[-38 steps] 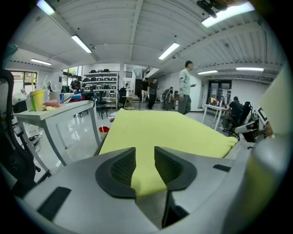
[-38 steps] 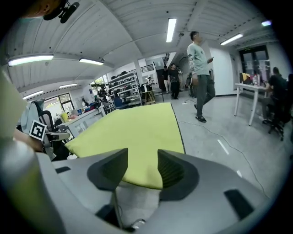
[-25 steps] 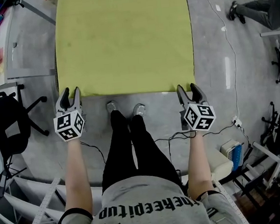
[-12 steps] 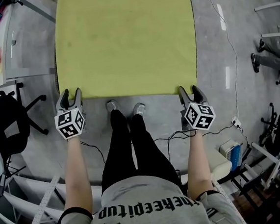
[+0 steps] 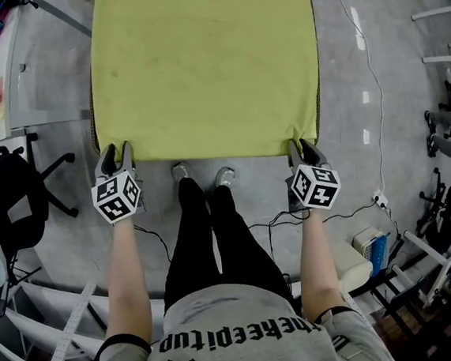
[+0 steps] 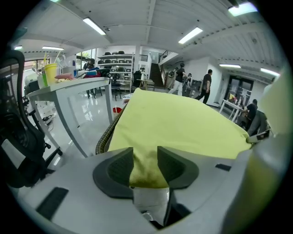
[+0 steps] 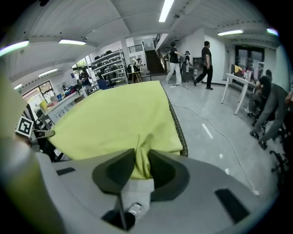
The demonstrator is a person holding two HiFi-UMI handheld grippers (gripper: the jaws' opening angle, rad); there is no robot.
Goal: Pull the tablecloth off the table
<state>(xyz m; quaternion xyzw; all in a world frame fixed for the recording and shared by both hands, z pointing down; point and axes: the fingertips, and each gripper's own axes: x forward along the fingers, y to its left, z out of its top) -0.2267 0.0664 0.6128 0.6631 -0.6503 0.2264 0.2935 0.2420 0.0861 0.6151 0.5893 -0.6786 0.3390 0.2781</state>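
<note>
While both grippers close on its near corners, the cloth [image 5: 198, 59] lies spread flat over the table [image 6: 103, 139].

At the near left corner, the left gripper [image 5: 116, 152] has its jaws closing with the cloth's corner between them, filling the gap but not yet squeezed into a fold. At the near right corner, the right gripper [image 5: 301, 148] has its jaws closing too, narrower, and they pinch a bunched ridge of cloth. From these corners the cloth runs smooth to the far edge, and the person stands at the near side, between the two grippers.
</note>
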